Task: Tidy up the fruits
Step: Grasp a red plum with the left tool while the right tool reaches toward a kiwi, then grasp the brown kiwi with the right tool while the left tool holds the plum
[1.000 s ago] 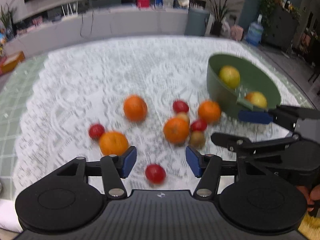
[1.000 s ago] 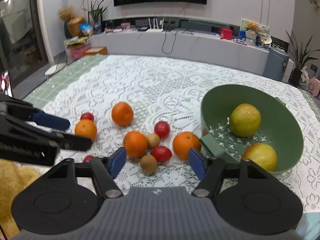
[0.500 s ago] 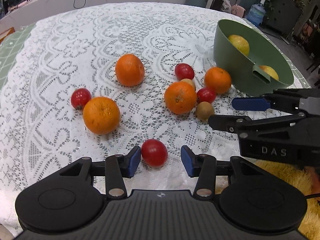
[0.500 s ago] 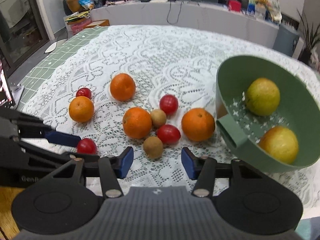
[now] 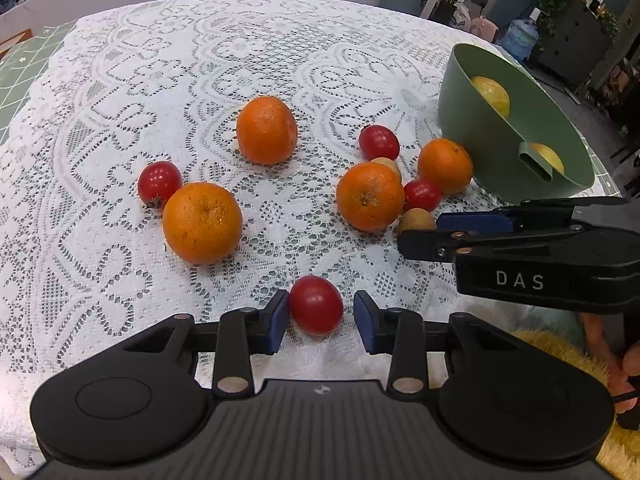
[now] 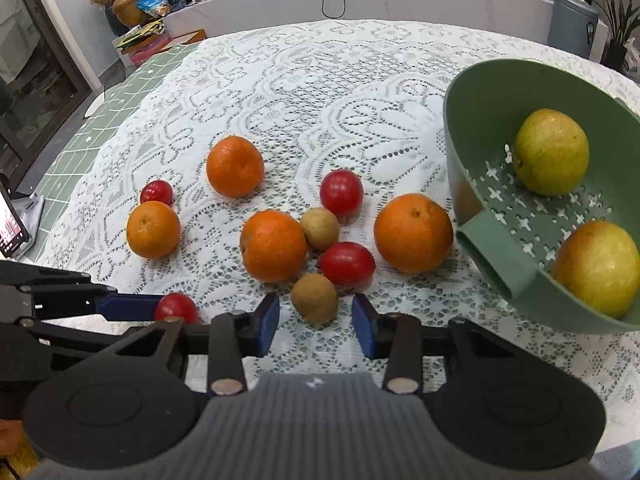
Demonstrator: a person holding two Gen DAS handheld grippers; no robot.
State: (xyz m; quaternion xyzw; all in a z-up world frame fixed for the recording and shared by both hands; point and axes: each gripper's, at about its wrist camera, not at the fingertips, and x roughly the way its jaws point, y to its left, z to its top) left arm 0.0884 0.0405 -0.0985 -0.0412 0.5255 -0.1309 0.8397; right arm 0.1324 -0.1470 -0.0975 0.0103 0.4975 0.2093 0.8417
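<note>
With two apples in the green bowl (image 6: 496, 92), your left gripper (image 5: 320, 316) closes around a tomato (image 5: 316, 304) and your right gripper (image 6: 316, 320) around a kiwi (image 6: 314, 297), neither yet clamped, while the other fruit lies beside the bowl.

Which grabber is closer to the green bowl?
The right gripper. It sits just beside the green bowl, its closing jaws around a small brown fruit. The left gripper is farther away, closing around a red tomato.

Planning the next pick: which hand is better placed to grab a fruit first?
Left: its closing fingers already flank the small red tomato, one pad touching. The right gripper still sits short of the brown kiwi.
</note>
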